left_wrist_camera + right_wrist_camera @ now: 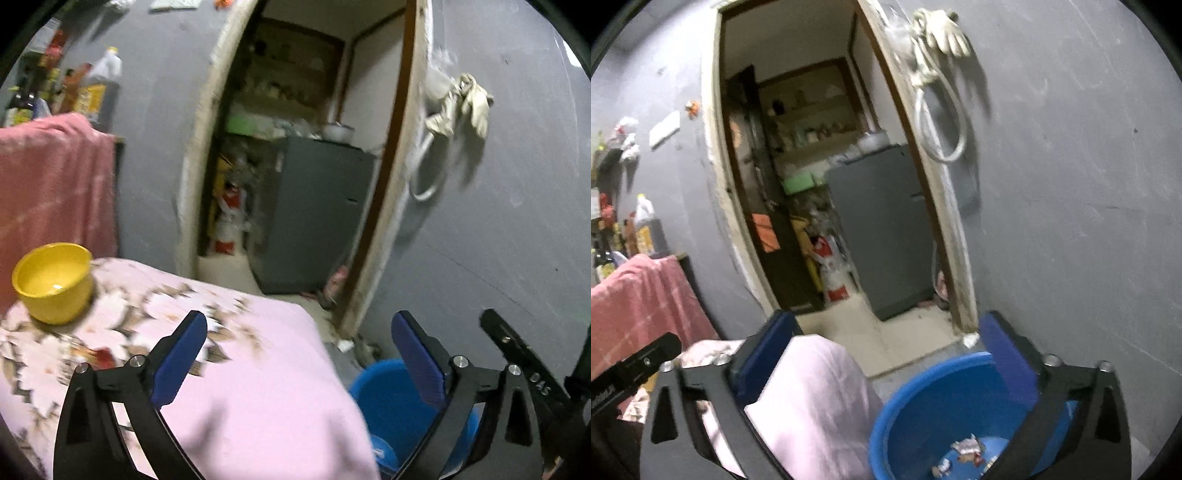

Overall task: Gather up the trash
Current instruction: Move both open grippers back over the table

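Observation:
A blue bucket (942, 410) stands on the floor beside the pink-covered table (820, 402), with several crumpled wrappers (966, 450) in its bottom. My right gripper (886, 343) is open and empty, held above the bucket and the table's corner. My left gripper (299, 343) is open and empty above the pink floral tablecloth (258, 387); the bucket (388, 406) shows below its right finger. A small red scrap (105, 356) lies on the cloth by the left finger. The other gripper's black body (524, 373) shows at the right.
A yellow bowl (53, 282) sits on the table's far left. A pink towel (51, 184) hangs behind it, with bottles (99, 85) beyond. An open doorway (295, 166) shows a grey cabinet (314, 214). A glove (469, 103) and hose hang on the grey wall.

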A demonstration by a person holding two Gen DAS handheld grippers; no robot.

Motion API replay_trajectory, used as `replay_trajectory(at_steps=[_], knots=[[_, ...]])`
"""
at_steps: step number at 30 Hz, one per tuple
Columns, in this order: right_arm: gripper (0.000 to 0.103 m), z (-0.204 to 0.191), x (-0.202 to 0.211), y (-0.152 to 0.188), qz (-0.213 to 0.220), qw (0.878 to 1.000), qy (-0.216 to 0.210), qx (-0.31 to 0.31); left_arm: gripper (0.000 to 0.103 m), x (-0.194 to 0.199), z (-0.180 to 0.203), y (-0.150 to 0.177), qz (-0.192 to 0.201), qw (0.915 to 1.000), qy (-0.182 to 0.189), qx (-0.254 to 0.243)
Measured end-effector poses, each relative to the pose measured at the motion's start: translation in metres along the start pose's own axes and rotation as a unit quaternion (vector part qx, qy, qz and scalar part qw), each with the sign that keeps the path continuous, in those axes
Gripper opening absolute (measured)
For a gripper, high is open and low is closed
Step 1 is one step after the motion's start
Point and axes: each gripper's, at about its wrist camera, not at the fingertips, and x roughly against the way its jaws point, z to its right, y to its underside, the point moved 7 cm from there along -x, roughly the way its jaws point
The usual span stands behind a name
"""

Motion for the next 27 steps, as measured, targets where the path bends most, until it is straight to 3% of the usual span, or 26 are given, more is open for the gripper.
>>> replay_trajectory(at_steps=[13, 27], knots=[[0.103, -0.089, 0.034, -0.001, 0.103, 0.988, -0.085, 0.073, 0.099, 0.059, -0.074, -0.004, 0.071, 0.9932, -0.092, -0.004], [0.103, -0.162, 0.052, 0.023, 0.141, 0.970, -0.151, 0.128, 0.100, 0.118, -0.137, 0.010, 0.116, 0.9792, -0.165, -0.017]])
